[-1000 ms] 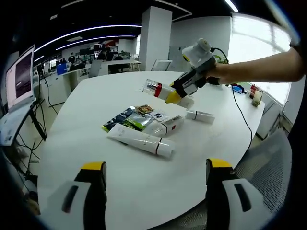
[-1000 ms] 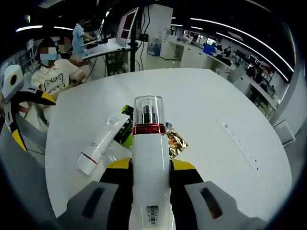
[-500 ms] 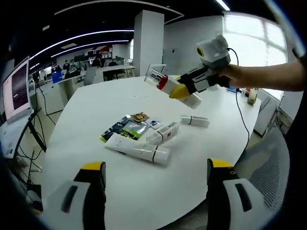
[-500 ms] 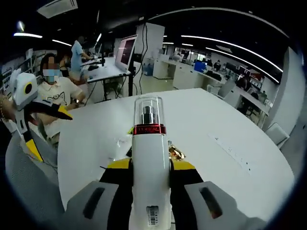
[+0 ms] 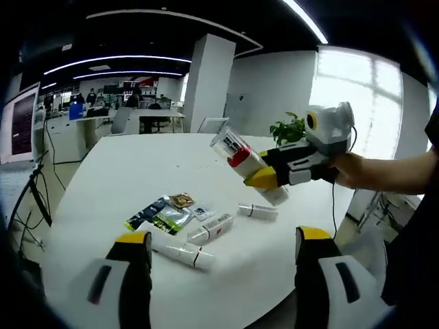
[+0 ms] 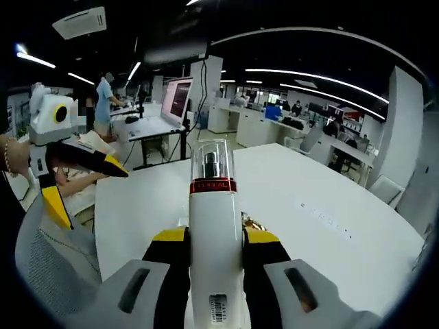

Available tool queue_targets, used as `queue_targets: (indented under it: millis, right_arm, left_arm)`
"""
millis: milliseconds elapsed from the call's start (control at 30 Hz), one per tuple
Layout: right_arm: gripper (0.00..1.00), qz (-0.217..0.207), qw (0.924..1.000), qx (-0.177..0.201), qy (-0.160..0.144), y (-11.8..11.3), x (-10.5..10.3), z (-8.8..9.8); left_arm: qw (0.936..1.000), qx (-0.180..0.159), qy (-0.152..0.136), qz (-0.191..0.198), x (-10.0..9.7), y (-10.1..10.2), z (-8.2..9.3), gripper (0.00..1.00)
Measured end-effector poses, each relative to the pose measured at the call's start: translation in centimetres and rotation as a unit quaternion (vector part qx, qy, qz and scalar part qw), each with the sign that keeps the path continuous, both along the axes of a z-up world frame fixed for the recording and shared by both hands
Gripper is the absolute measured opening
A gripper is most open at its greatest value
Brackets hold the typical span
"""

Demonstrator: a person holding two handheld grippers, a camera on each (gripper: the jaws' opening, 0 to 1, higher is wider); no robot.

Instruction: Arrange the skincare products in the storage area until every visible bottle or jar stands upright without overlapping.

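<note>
1. Wide open-plan office all round: a round white table [image 5: 103, 178] with a smooth matte top, rows of desks behind, a white square pillar [image 5: 206, 82], long ceiling light strips and a bright window wall [image 5: 350, 96] with a green plant [image 5: 288, 129] in front of it.
2. Right gripper view picks up a monitor [image 6: 177, 99] on a side desk, a grey mesh chair back [image 6: 51, 267] low on the left, and a standing person [image 6: 103, 96] at the far desks.
3. Up in the air above the table, the white pump bottle [image 6: 212, 233]: glossy cylinder, red band, clear domed cap over a dark pump head, barcode label near its base.
4. The right gripper [image 6: 212, 236] is clamped on it, yellow-tipped jaws pressed against both sides; in the left gripper view the bottle [image 5: 240, 154] tilts, cap end up and away.
5. Left gripper [image 5: 218, 247] has its jaws spread wide with nothing between them, low over the near table edge.
6. Lying flat on the table: a long white tube [image 5: 180, 252], a second white tube with red print [image 5: 211, 229], a small white tube [image 5: 258, 211] off to the side, well apart.
7. Beside the tubes, a loose cluster of foil sachets [image 5: 159, 214], dark, green and gold, crinkly and shiny.
</note>
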State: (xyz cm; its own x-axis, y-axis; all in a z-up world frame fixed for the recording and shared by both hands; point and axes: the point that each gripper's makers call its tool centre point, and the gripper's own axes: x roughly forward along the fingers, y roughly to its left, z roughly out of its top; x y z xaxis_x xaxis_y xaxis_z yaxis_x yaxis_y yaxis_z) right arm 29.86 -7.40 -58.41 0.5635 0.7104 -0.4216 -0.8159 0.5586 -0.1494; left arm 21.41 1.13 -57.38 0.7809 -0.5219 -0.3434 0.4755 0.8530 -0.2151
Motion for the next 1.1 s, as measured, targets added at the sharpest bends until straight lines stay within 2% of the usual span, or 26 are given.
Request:
queue_targets:
  millis: [100,267,400,467,533,567,633,667,800,1100]
  right_arm:
    - [0.28,-0.017,0.9998,0.007,-0.004,-0.3,-0.8,0.2]
    - [0.28,-0.034,0.9985,0.042,-0.009,-0.2,-2.8,0.9]
    - [0.28,-0.037,0.9975,0.057,-0.017,0.4,-3.9,1.5]
    - [0.28,-0.039,0.9968,0.067,-0.019,0.6,-4.3,1.8]
    - [0.28,-0.041,0.9961,0.075,-0.021,0.7,-4.6,2.2]
    - [0.28,-0.041,0.9955,0.083,-0.022,0.8,-4.8,2.5]
    - [0.28,-0.041,0.9945,0.094,-0.023,0.9,-5.1,3.0]
    - [0.28,-0.04,0.9942,0.097,-0.023,1.0,-5.1,3.1]
    - [0.28,-0.028,0.9942,0.098,-0.033,1.2,-5.8,3.7]
    - [0.28,-0.012,0.9934,0.106,-0.042,0.8,-6.3,5.4]
  left_arm:
    - [0.9997,-0.024,-0.004,-0.006,0.3,-1.3,0.6,0.8]
    - [0.9939,-0.109,0.014,-0.009,1.2,-3.6,2.1,0.74]
    - [0.9918,-0.127,0.011,-0.01,1.8,-4.5,3.1,0.7]
    - [0.9863,-0.164,0.016,0.001,2.5,-4.8,4.0,0.66]
    - [0.9804,-0.196,0.003,0.016,2.9,-4.6,5.0,0.59]
    - [0.9805,-0.195,-0.005,0.018,2.9,-4.7,5.4,0.54]
    - [0.981,-0.193,-0.003,0.021,2.8,-4.7,5.2,0.42]
    - [0.9795,-0.2,-0.001,0.025,2.9,-4.7,5.3,0.4]
    - [0.9729,-0.228,0.013,0.034,2.8,-5.1,5.3,0.45]
    - [0.9699,-0.24,0.014,0.037,3.4,-6.8,5.9,0.41]
